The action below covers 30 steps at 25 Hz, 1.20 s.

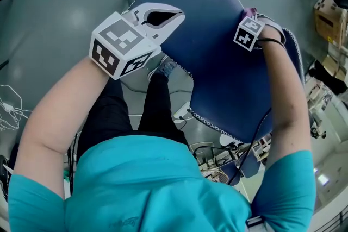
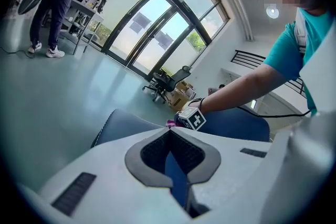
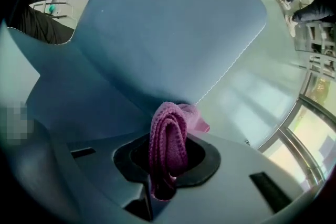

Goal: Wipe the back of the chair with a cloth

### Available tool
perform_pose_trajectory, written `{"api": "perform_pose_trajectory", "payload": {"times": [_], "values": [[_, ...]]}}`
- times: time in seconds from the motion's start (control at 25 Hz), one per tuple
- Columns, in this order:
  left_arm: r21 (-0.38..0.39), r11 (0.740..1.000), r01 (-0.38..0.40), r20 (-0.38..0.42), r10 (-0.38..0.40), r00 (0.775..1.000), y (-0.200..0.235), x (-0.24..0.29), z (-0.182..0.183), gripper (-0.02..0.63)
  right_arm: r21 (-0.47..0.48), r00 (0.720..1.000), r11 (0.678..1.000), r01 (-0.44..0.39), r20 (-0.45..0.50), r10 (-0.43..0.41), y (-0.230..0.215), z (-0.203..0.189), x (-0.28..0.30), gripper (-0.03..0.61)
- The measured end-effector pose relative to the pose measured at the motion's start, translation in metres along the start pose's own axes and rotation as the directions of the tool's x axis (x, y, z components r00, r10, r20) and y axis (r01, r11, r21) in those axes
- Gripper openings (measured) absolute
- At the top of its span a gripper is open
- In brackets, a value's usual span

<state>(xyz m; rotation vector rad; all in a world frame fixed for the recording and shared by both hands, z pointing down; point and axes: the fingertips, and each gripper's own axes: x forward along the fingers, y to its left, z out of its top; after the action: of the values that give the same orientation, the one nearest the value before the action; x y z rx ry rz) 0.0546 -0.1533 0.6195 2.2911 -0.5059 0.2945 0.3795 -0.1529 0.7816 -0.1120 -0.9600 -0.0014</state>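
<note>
The dark blue chair back (image 1: 217, 62) with white stitched edges fills the middle of the head view, seen from above. My left gripper (image 1: 173, 18) is at its left edge, and a strip of the blue chair back (image 2: 177, 178) is clamped between the shut jaws. My right gripper (image 1: 260, 22) is at the top right of the chair back, shut on a folded pink cloth (image 3: 168, 139). The cloth (image 1: 249, 10) lies against the chair's surface (image 3: 173, 23). In the left gripper view the right gripper's marker cube (image 2: 192, 119) shows across the chair back (image 2: 121, 123).
My legs and a shoe (image 1: 166, 68) are under the chair. Cables and gear (image 1: 217, 165) lie on the floor by my right side, more cable (image 1: 11, 106) at left. A black office chair (image 2: 168, 84), boxes (image 2: 184, 94) and a standing person (image 2: 52, 8) are farther off.
</note>
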Motion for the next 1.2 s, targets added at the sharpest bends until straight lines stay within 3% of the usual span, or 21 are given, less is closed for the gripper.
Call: {"api": "perform_pose_trajectory", "payload": {"times": [0.24, 1.2], "values": [[-0.008, 1.0, 0.013, -0.01, -0.013, 1.0, -0.002, 0.007, -0.005, -0.006, 0.009, 0.997, 0.998, -0.054, -0.045, 0.055, 0.017, -0.005, 0.014, 0.06], [0.014, 0.999, 0.037, 0.001, -0.037, 0.999, -0.013, 0.019, -0.003, -0.006, 0.025, 0.994, 0.993, -0.112, -0.016, 0.112, 0.049, 0.015, 0.016, 0.059]]}}
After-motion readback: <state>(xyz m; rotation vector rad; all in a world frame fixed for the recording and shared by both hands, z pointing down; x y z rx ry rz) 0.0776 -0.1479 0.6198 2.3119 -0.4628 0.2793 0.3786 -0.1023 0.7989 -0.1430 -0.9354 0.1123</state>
